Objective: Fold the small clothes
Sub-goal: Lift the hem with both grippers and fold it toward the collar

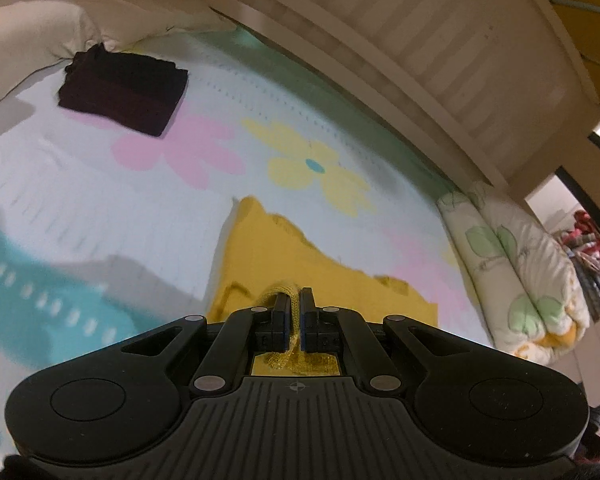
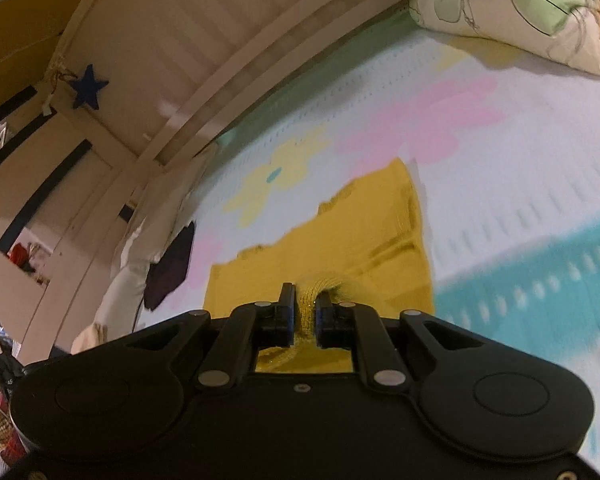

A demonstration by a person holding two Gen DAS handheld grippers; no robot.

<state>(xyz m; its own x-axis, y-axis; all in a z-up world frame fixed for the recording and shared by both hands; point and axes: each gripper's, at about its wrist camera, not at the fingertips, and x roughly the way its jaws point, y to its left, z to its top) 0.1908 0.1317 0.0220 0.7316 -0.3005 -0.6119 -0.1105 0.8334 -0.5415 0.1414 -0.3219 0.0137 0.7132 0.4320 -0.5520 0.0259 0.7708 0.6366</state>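
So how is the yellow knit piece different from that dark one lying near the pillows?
The yellow garment is pinched by both the left gripper and right gripper; the dark garment lies untouched. The yellow one is spread loosely with a ragged edge, while the dark one is already a neat folded rectangle. The yellow is close to the grippers, the dark far off by the pillows. Both rest on the flowered sheet.
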